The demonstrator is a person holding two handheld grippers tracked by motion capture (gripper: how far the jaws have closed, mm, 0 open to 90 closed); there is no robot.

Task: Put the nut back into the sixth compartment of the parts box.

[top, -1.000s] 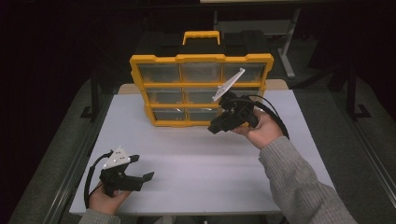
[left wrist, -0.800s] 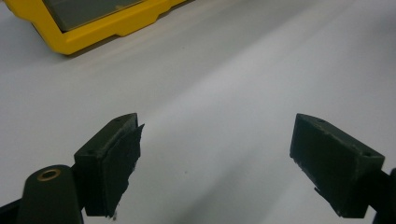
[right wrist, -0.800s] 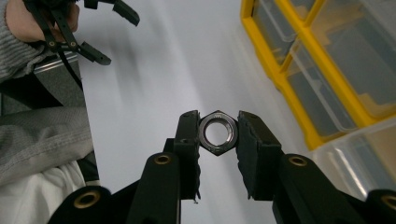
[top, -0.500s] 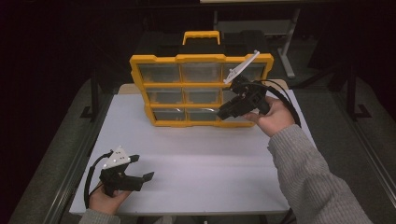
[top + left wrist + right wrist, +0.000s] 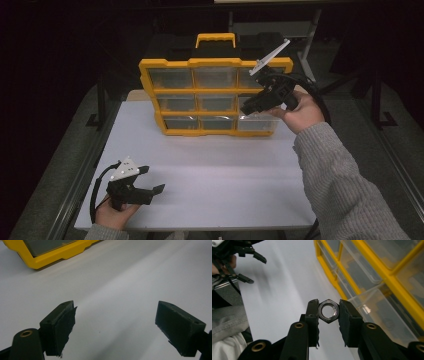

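One steel nut point(image 5: 328, 311) between right tongs point(image 5: 328, 315), by organizer point(image 5: 215, 95).

Surface: a white, matte rectangular tabletop point(image 5: 225, 170) is seen from above, lit brightly at its middle and bare over most of its area.
Surface edge: a thin pale wooden strip point(image 5: 136, 95) is seen at the far left corner of the tabletop.
Floor: a grey floor point(image 5: 70, 150) is seen on both sides of the surface, darker toward the far end.
Frame: dark metal uprights point(image 5: 101, 95) are placed beside the surface, left and right.
Far furniture: a pale table with metal legs point(image 5: 280, 27) is made out dimly behind.
Light: the surroundings are left in near darkness.
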